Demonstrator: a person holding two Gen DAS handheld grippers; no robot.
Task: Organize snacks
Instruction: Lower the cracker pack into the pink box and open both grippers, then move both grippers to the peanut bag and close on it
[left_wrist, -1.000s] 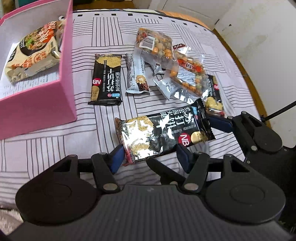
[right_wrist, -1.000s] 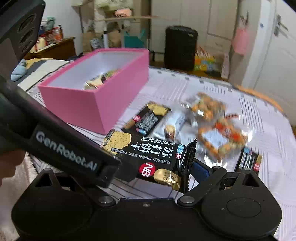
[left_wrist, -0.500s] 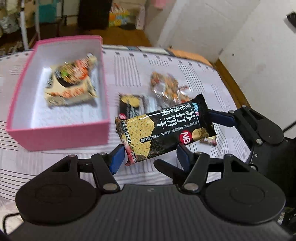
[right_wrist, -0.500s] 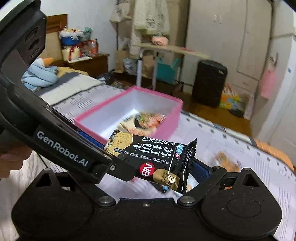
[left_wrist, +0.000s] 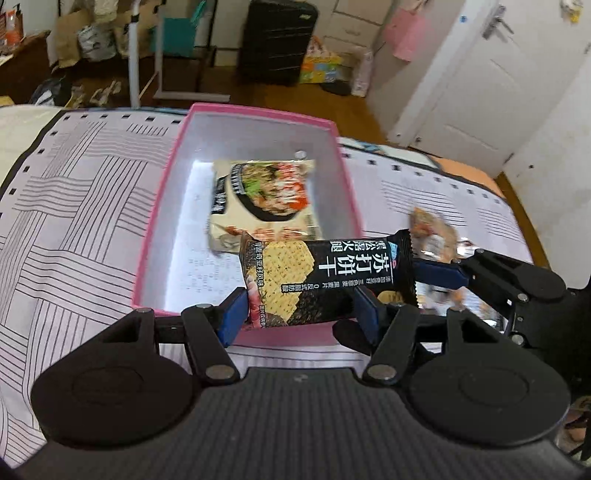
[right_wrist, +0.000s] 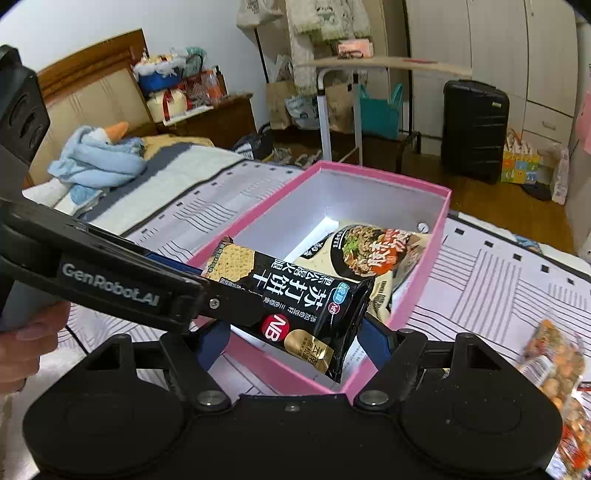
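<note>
A black soda-cracker packet (left_wrist: 325, 277) is held in the air by both grippers, one at each end. My left gripper (left_wrist: 299, 314) is shut on its cracker-picture end. My right gripper (right_wrist: 291, 339) is shut on its other end, by the NB logo (right_wrist: 277, 326). The packet hangs over the near end of the pink box (left_wrist: 162, 206), which also shows in the right wrist view (right_wrist: 417, 291). A noodle packet (left_wrist: 273, 199) lies inside the box.
The box stands on a bed with a striped sheet (left_wrist: 74, 206). A clear bag of mixed nuts (right_wrist: 554, 362) lies on the sheet right of the box. A blue cloth (right_wrist: 99, 158) lies by the headboard. A black suitcase (left_wrist: 277, 40) stands on the floor beyond.
Both grippers carried the cracker packet up off the sheet and leftward until it hangs over the pink box. The other snacks on the sheet dropped out of the left wrist view.
</note>
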